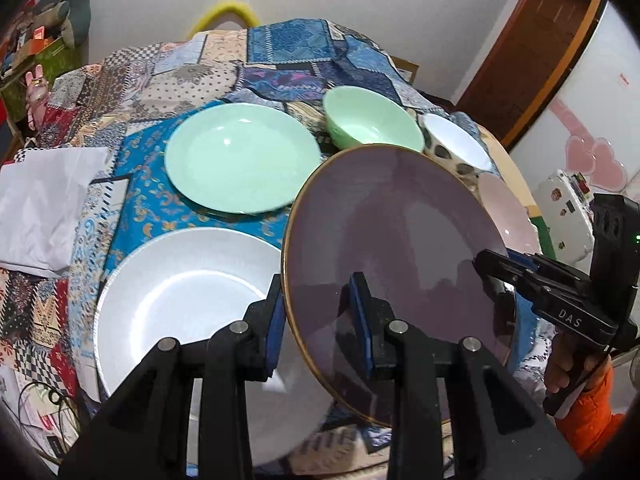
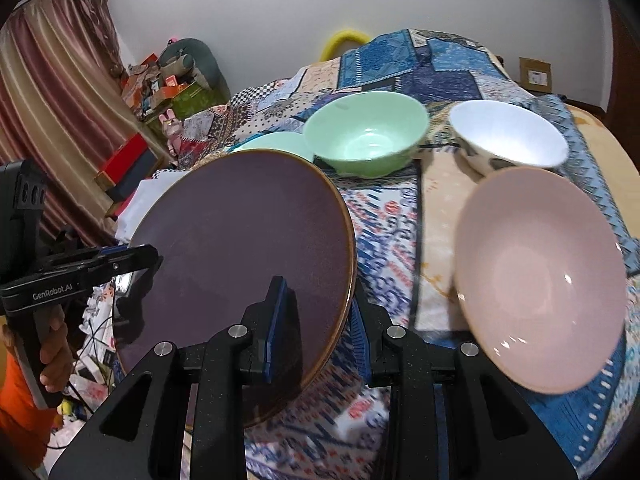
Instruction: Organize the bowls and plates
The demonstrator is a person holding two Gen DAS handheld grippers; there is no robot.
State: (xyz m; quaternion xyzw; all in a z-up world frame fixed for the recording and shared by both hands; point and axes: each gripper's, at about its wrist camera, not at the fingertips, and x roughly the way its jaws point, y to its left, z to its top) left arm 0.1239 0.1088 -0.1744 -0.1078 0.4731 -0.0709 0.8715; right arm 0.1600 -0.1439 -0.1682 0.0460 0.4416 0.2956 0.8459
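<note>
Grippers from both sides hold one purple plate (image 1: pixel 392 248), tilted above the patchwork cloth (image 1: pixel 168 76): the left gripper (image 1: pixel 320 320) clamps its near rim, the right gripper (image 2: pixel 316 328) clamps the opposite rim. Below lies a white plate (image 1: pixel 168 300); farther, a green plate (image 1: pixel 240 160), green bowl (image 2: pixel 368 132), white bowl (image 2: pixel 508 136) and pink bowl (image 2: pixel 540 276).

Three plates (image 1: pixel 394 240) and three bowls (image 2: pixel 370 134).
</note>
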